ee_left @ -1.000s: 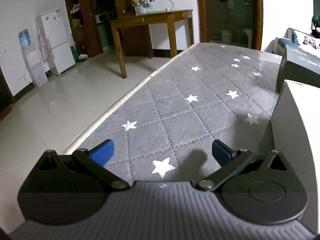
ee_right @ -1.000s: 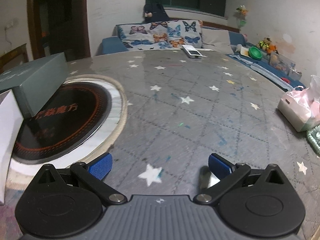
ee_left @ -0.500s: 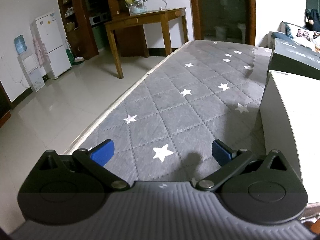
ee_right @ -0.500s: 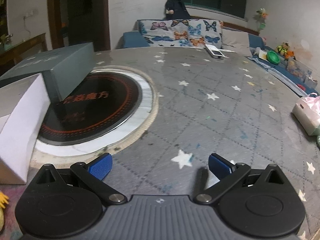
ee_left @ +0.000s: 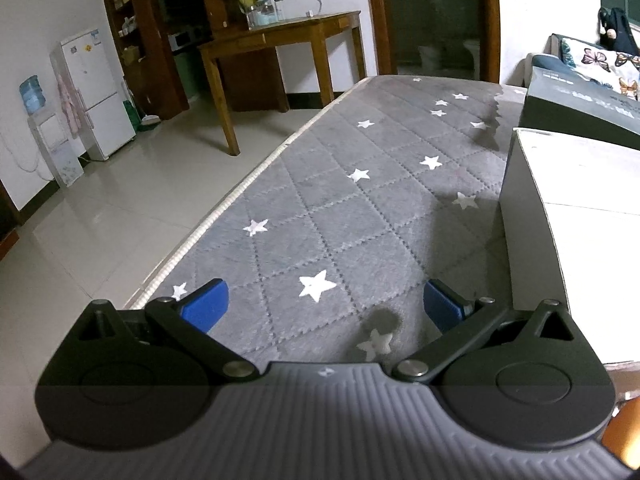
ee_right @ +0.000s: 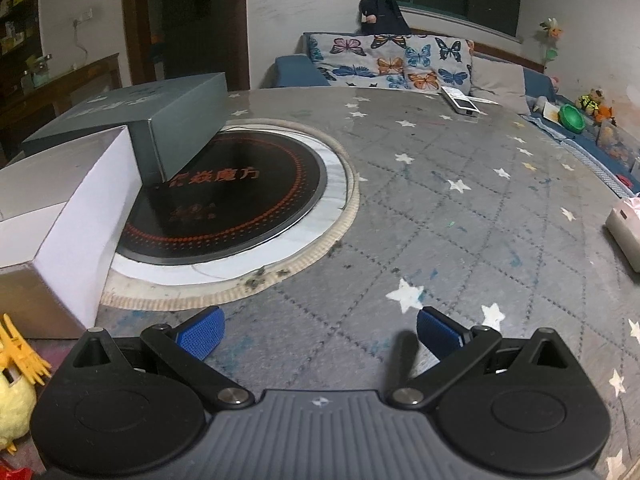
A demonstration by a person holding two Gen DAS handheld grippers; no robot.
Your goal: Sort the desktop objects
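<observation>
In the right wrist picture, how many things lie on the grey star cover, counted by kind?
Boxes: 2 (white box, dark green box)
Tissue packs: 1 (pink tissue pack)
Plush toys: 1 (yellow plush toy)
Remote-like devices: 1 (white device)
Total: 5

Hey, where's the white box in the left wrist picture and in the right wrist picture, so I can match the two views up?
Left wrist: the white box fills the right edge, beside the open left gripper.
Right wrist: the white box sits at the left edge, overlapping the round black cooktop, ahead and left of the open right gripper.
Shared landmark: the dark grey-green box right behind the white one.
</observation>
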